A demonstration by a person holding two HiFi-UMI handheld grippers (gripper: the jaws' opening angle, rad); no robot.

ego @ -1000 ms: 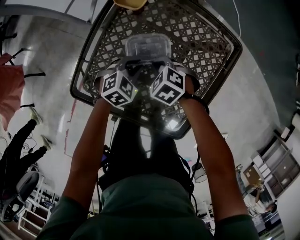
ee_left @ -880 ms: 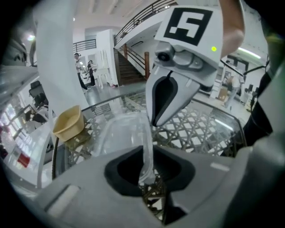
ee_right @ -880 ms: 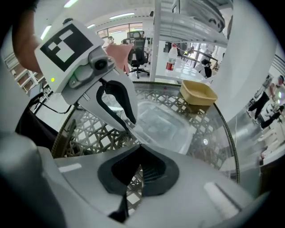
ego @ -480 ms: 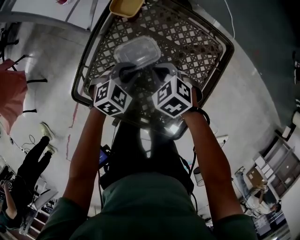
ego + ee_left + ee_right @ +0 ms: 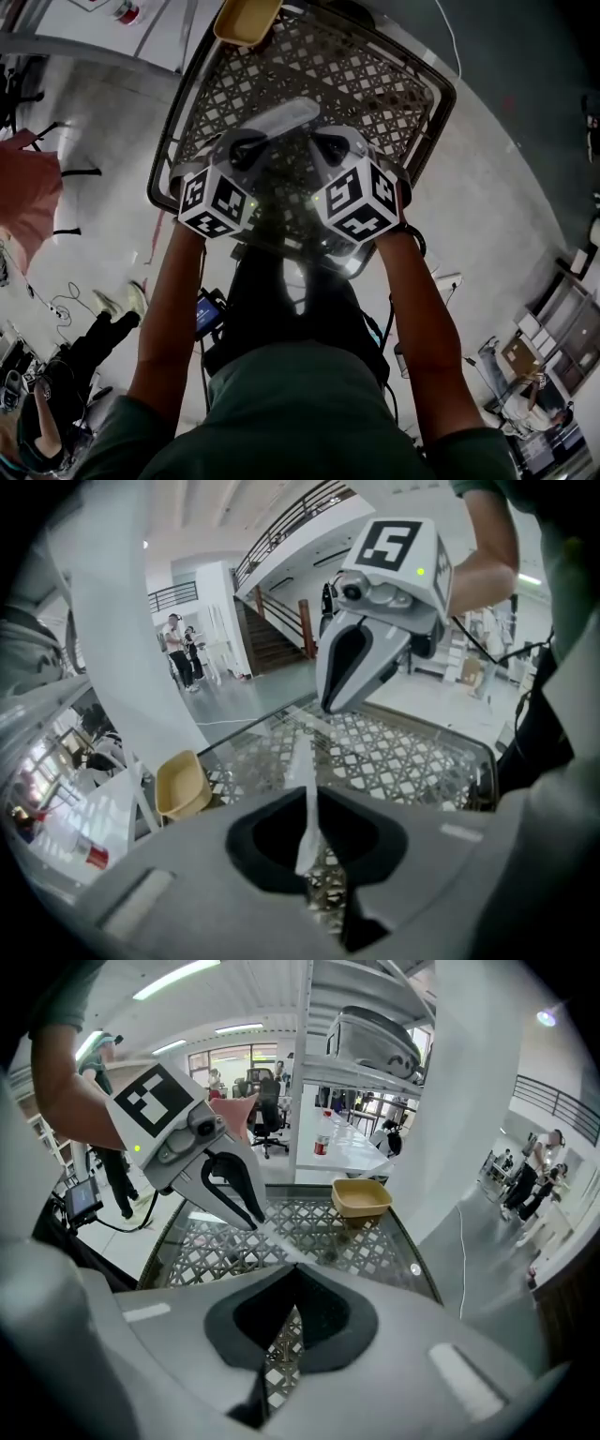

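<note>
No legible text, labels, numbers or signs anywhere.

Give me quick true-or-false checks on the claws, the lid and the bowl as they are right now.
1. The left claw and the right claw are both shut on the lid. True.
2. The lid lies flat on the table. False: it is held tilted, up off the table.
3. The bowl sits at the table's edge. True.
4. The right claw holds the bowl. False: the bowl stands apart from both claws.
</note>
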